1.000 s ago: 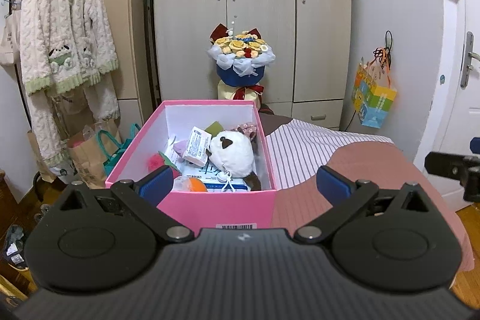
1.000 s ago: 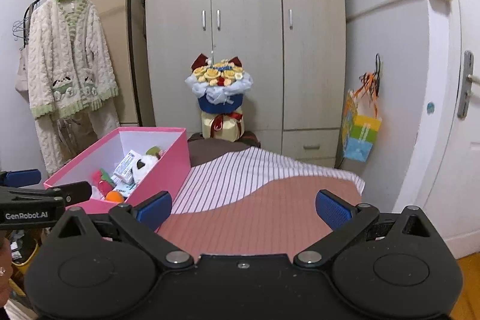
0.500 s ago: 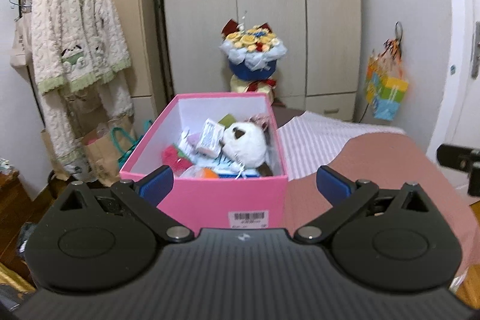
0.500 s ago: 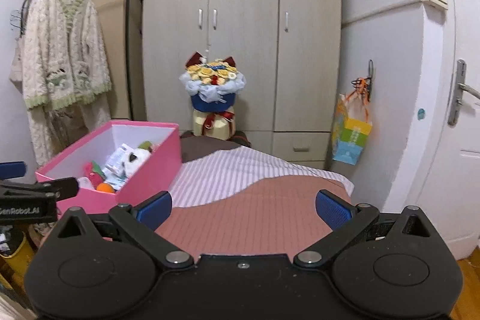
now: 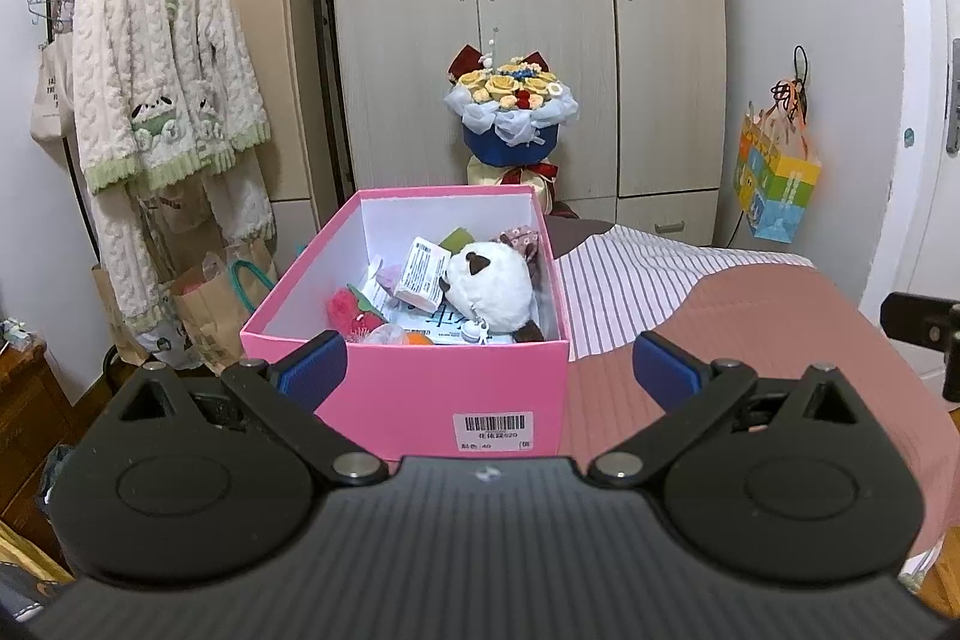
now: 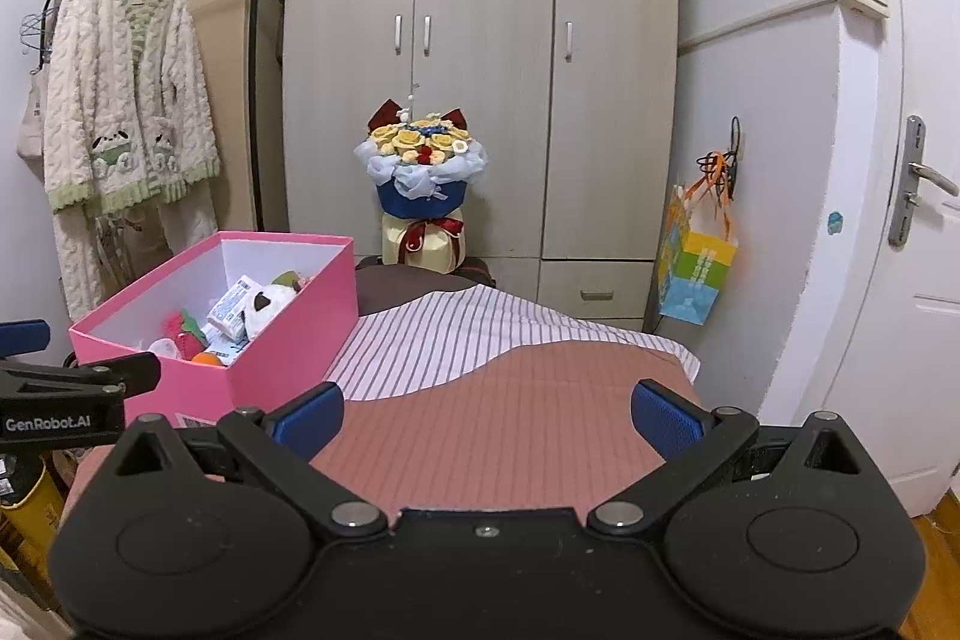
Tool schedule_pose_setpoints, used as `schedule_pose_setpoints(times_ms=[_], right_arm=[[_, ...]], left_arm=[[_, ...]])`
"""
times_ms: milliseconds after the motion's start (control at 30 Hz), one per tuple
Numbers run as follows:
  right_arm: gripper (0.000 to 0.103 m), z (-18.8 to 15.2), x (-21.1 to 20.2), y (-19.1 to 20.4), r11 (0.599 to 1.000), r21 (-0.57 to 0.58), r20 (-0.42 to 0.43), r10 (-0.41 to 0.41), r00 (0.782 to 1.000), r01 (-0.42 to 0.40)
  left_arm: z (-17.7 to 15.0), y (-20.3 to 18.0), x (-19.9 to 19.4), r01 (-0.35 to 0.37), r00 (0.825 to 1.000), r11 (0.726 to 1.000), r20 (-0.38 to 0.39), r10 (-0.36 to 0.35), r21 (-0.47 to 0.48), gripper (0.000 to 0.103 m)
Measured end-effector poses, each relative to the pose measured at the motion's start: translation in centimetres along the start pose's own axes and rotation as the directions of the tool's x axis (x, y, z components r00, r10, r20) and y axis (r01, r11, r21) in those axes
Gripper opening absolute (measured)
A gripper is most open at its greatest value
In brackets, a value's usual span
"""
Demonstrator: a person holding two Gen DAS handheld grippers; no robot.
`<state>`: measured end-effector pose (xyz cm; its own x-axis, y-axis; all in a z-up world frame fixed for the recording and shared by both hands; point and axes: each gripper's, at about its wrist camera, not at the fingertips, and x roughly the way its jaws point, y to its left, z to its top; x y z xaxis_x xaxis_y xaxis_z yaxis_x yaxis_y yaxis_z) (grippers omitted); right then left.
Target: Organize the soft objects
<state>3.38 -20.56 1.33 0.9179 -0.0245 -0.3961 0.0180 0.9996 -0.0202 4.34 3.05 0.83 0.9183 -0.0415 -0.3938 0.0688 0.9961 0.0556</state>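
Left wrist view shows your left gripper (image 5: 486, 361) spread and empty, squared to the box (image 5: 414, 388) on the bed (image 5: 750, 328), the plush (image 5: 489, 286) probably loose inside for sorting, while your right gripper (image 6: 486, 412) waits spread.

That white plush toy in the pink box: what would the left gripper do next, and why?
Probably ease forward and down over the white plush toy. The left gripper is open and empty, short of the pink cardboard box, and the toy lies on top, unobstructed.

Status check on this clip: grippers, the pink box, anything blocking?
Left gripper open, empty, facing pink box. Right gripper open, empty, over bedspread. White plush lies in box among clutter. Nothing blocking.
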Motion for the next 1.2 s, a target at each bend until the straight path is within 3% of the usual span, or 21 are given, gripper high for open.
schedule_pose_setpoints(times_ms=[633,1200], right_arm=[[0.103,-0.6,-1.9,0.4,0.999,-0.014,0.043,-0.045,0.998,0.046],[0.103,-0.6,-2.1,0.3,0.998,0.004,0.055,-0.058,0.997,0.058]], left_arm=[[-0.5,-0.5,-1.8,-0.015,0.999,0.999,0.046,0.013,0.039,0.103],[-0.5,-0.1,-1.7,0.001,1.0,1.0,0.023,-0.001,0.012,0.103]])
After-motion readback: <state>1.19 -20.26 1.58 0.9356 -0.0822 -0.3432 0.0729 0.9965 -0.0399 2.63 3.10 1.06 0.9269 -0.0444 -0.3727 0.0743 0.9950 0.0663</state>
